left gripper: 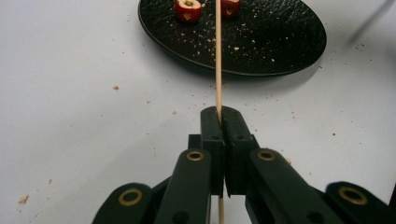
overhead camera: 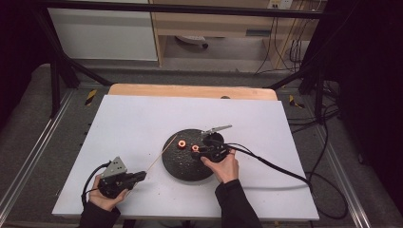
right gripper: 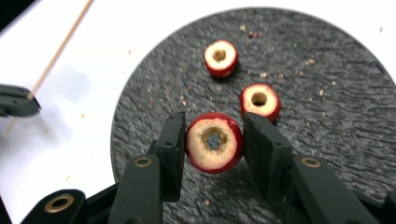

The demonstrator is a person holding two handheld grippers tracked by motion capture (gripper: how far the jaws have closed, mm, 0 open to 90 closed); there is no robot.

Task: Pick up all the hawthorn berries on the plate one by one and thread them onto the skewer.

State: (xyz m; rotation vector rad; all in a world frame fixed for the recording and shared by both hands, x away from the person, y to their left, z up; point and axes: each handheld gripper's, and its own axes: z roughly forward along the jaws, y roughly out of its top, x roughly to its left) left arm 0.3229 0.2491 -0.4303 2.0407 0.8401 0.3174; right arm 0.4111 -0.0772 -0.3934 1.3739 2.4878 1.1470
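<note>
A black round plate (overhead camera: 185,166) lies mid-table. Over it, my right gripper (right gripper: 214,126) is shut on a cored red fruit piece (right gripper: 215,142), one pad pressing on each side, its hole facing the camera. Two more cored pieces (right gripper: 221,58) (right gripper: 260,100) rest on the plate (right gripper: 327,93) just beyond. In the high view the right gripper (overhead camera: 202,150) sits over the plate's right half. My left gripper (left gripper: 219,112) is shut on a thin wooden skewer (left gripper: 218,56) whose far end points toward the plate (left gripper: 271,42). That left gripper (overhead camera: 144,175) rests near the table's front left.
Crumbs are scattered over the plate and the white tabletop (overhead camera: 142,118). A black cable (overhead camera: 271,164) trails right from the right gripper across the table. A wooden strip (overhead camera: 190,90) edges the far side, and black frame posts stand behind.
</note>
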